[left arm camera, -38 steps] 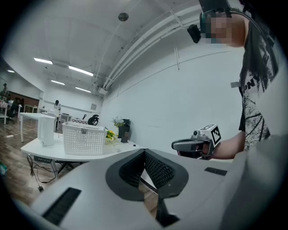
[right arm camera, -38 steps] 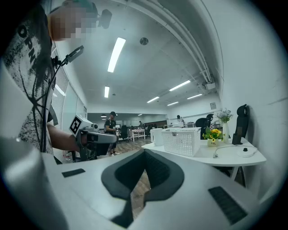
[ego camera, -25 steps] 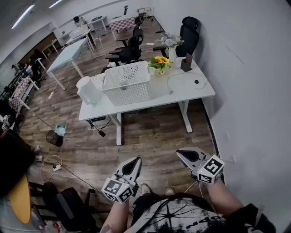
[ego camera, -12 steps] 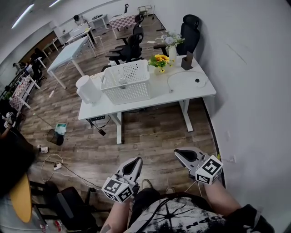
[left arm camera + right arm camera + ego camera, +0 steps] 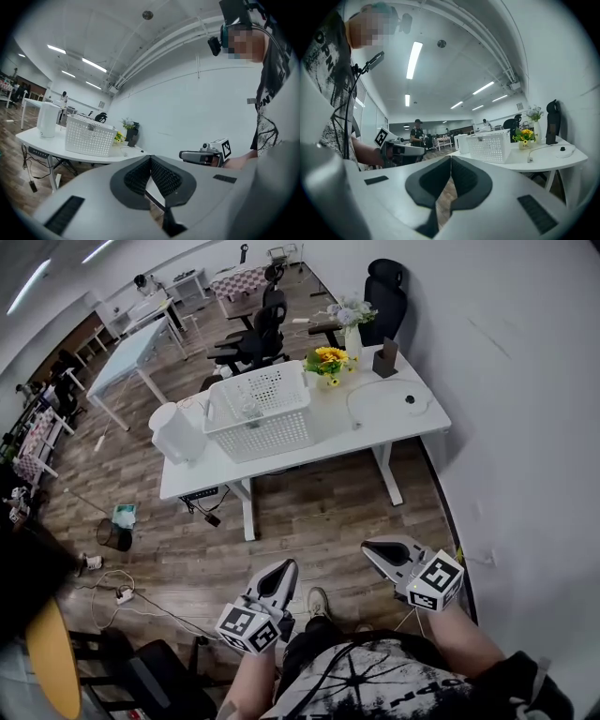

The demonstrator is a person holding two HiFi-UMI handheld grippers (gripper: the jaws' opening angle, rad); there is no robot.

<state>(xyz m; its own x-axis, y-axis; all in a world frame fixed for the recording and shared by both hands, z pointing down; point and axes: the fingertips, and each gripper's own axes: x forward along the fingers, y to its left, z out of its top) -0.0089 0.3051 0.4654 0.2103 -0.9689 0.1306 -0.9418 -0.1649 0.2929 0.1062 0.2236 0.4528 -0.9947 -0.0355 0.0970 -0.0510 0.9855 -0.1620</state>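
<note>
Points the left gripper (image 5: 286, 566) and the right gripper (image 5: 368, 547) toward the white desk (image 5: 380, 423), side by side, both well apart from it, over bare wood floor (image 5: 319, 521). Presses the left gripper's ribbed pads (image 5: 161, 177) together at the tip, with nothing pinched. Same on the right: dark pads (image 5: 464, 176) closed tip to tip on nothing, only floorboards visible through the slit lower down.

On the desk's middle, a white perforated basket (image 5: 258, 413), far beyond either set of fingers and roughly ahead of the left gripper. Just beside the basket, at the desk's left end, a white kettle (image 5: 176, 432). Along the desk's far edge, a pot of yellow flowers (image 5: 326, 360) and, near it, a vase of pale blooms (image 5: 352, 317). Toward the desk's right end, a white cable (image 5: 361, 395) looping to a small dark puck (image 5: 405, 399). Behind the desk, a black office chair (image 5: 386, 296).

In the left gripper view, the right gripper level to the right of the desk; in the right gripper view, the left gripper to the desk's left.
</note>
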